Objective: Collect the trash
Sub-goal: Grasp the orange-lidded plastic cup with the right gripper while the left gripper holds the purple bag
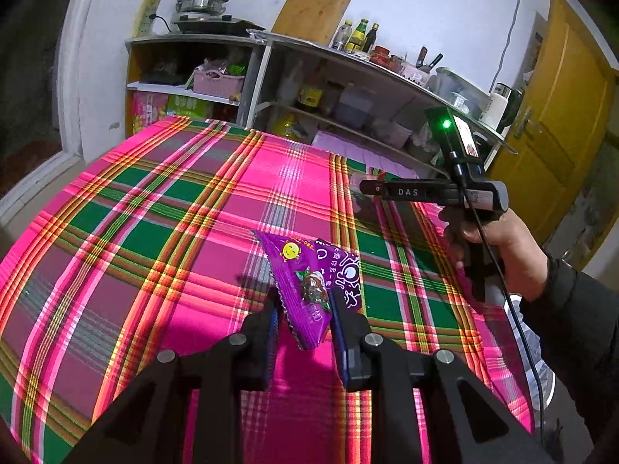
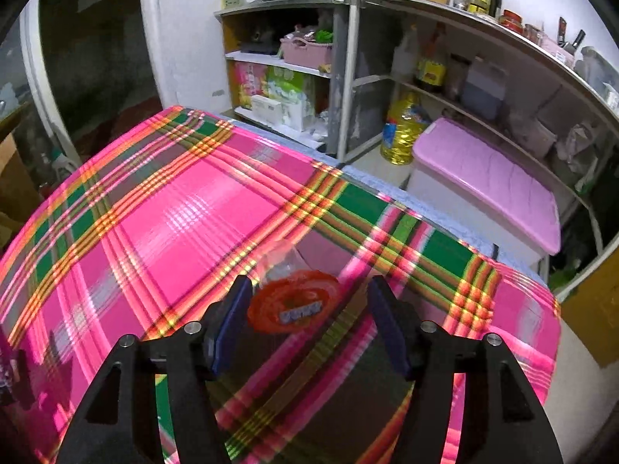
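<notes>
Purple crinkled foil, a snack wrapper (image 1: pixel 313 286) with serrated edges, sits pinched between the blue pads of the left gripper (image 1: pixel 303 311), above the glossy plaid tablecloth (image 1: pixel 154 232). At two o'clock, a hand holds the right gripper (image 2: pixel 309 305), whose jaws stand apart around a blurred round orange packet (image 2: pixel 292 303) with a clear crumpled top, lying on the cloth.

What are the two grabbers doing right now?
Left gripper: shut on the purple wrapper.
Right gripper: open around the orange wrapper, not squeezing it.
</notes>
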